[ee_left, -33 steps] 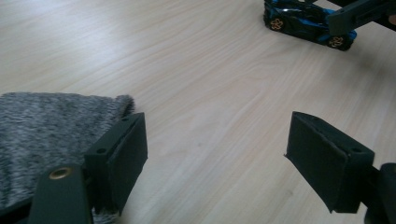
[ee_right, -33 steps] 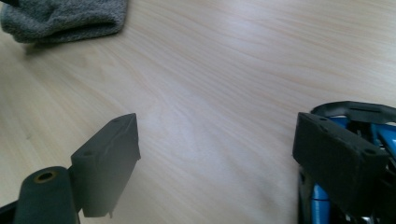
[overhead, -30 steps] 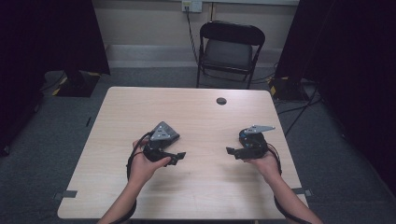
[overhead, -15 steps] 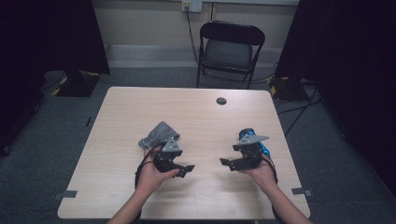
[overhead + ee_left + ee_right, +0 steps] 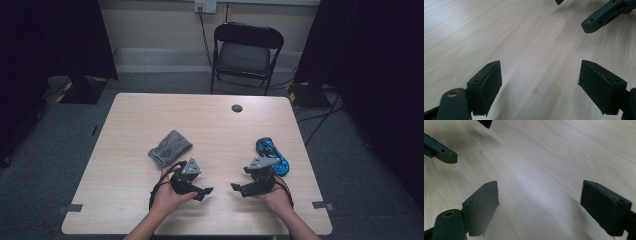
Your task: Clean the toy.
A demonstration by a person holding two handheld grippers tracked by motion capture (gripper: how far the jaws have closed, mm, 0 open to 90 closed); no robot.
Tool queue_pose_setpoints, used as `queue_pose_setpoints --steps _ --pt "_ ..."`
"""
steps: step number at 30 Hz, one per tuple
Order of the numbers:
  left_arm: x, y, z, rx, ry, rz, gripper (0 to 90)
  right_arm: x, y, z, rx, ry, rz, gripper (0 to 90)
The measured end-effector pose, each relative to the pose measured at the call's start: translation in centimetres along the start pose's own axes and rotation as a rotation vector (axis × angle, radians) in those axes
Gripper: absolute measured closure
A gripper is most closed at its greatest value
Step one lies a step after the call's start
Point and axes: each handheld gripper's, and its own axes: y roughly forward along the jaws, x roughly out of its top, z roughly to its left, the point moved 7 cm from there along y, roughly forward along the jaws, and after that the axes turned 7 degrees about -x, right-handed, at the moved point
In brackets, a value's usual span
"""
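- Grey cloth (image 5: 170, 147) and blue toy car (image 5: 272, 155), high view: the cloth lies crumpled left of centre on the desk (image 5: 210, 120), just beyond the left gripper (image 5: 205, 190); the car sits near the desk's right edge, just behind the right gripper (image 5: 239, 188). Both hands (image 5: 167, 197) come in from the near edge, and the two grippers point inward at each other (tips close, not touching) low over the wood. Neither holds anything. Bare wood fills the middle and far half, apart from a small dark disc (image 5: 237, 108) near the far edge; a folding chair (image 5: 247, 55) stands beyond the desk.
- Left gripper view: its jaws stand wide apart with plain desk between them; they have just been opening a little. The other gripper's tip shows at the upper right.
- Right gripper view: jaws equally wide, empty, open wood ahead; the left gripper's tip shows at the upper left.
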Motion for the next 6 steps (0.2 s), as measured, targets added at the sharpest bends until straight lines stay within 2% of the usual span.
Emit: queue_pose_setpoints --steps 4,6 --pt "-0.48 0.34 -0.07 0.006 0.030 0.025 17.7 -0.34 0.28 0.44 0.000 -0.032 0.008 14.0" --pt "-0.82 0.58 -0.04 0.017 0.054 0.044 17.3 -0.59 0.47 0.61 -0.012 -0.064 0.017 14.0"
